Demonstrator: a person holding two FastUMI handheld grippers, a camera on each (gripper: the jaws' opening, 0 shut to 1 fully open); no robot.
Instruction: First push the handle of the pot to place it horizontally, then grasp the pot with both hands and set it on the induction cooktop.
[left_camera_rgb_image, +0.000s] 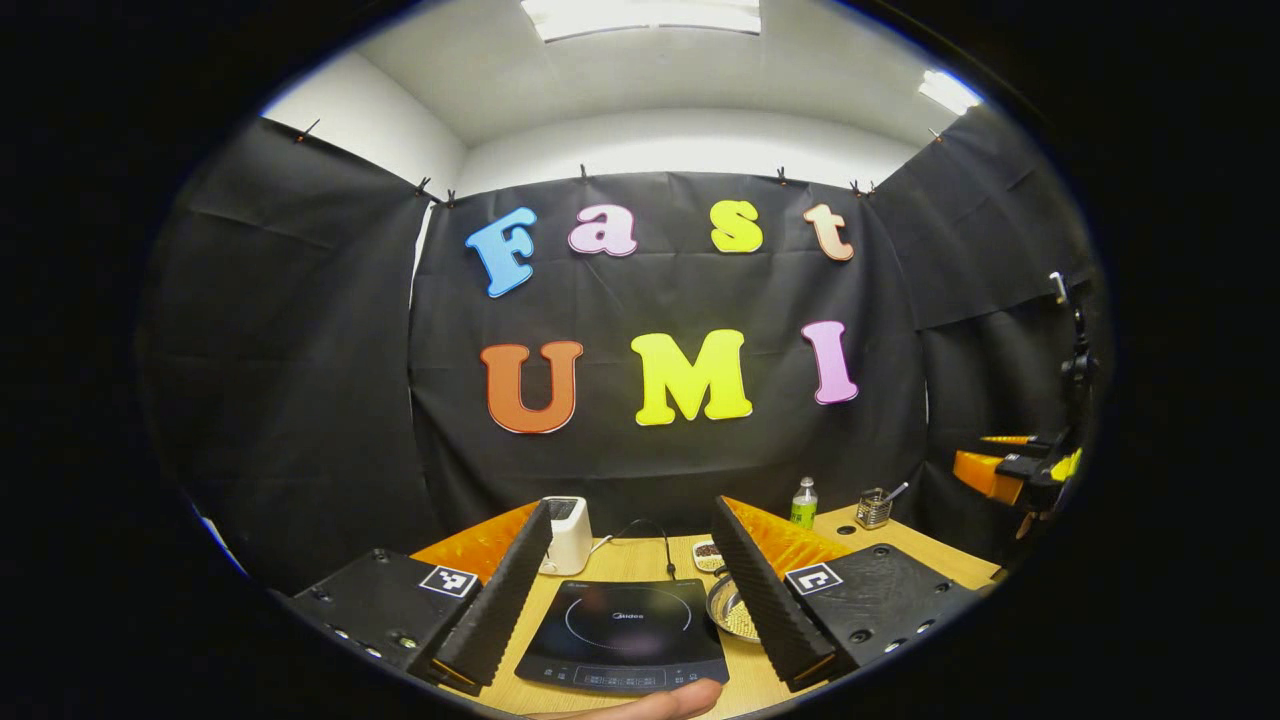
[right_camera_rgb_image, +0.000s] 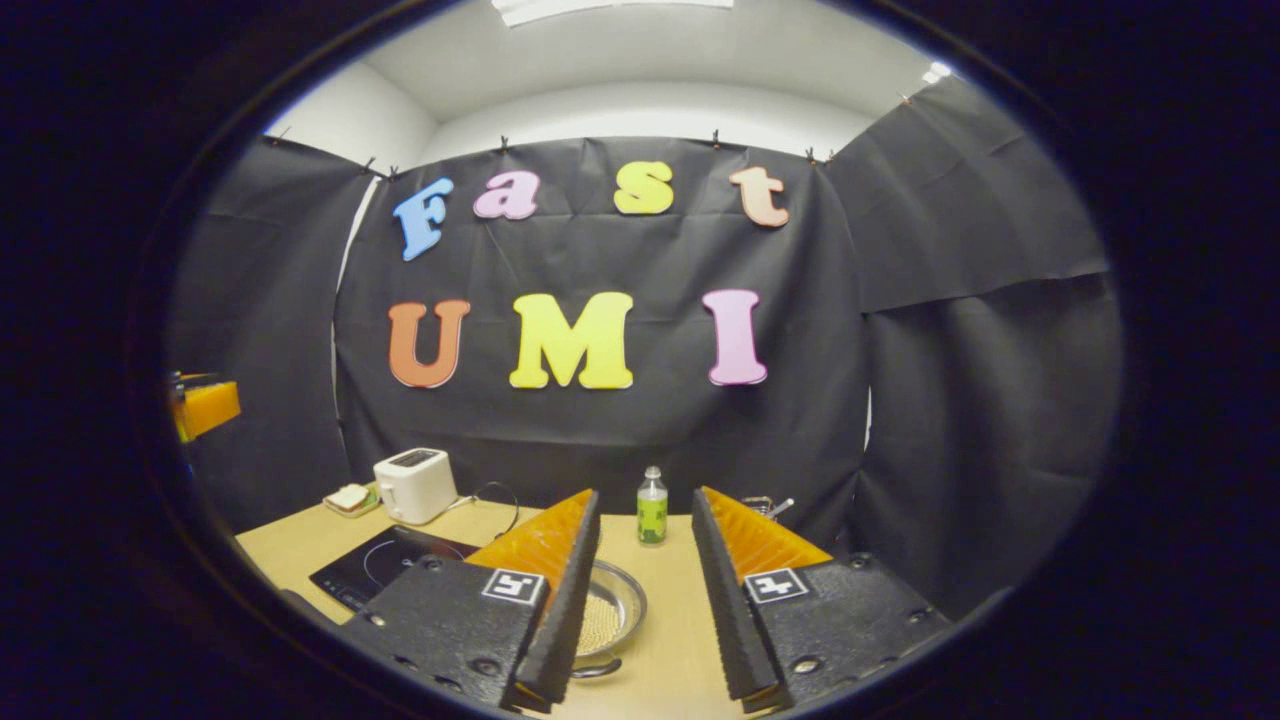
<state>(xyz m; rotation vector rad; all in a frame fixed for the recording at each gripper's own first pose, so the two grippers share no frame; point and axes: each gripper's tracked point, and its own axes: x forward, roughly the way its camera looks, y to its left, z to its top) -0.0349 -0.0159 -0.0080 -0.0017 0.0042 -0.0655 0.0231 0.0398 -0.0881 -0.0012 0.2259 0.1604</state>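
Note:
A shallow steel pot holding pale grains sits on the wooden table, and its small handle points toward me. My right gripper hovers open above it; the pot lies low between the fingers, half hidden by the left one. In the left gripper view the pot peeks out beside the black induction cooktop. My left gripper is open over the cooktop with nothing between its fingers. The cooktop lies left of the pot.
A white toaster stands behind the cooktop, with a cable beside it. A green bottle and a metal cup with a utensil stand at the back. Bread lies on a plate. A fingertip shows at the near edge.

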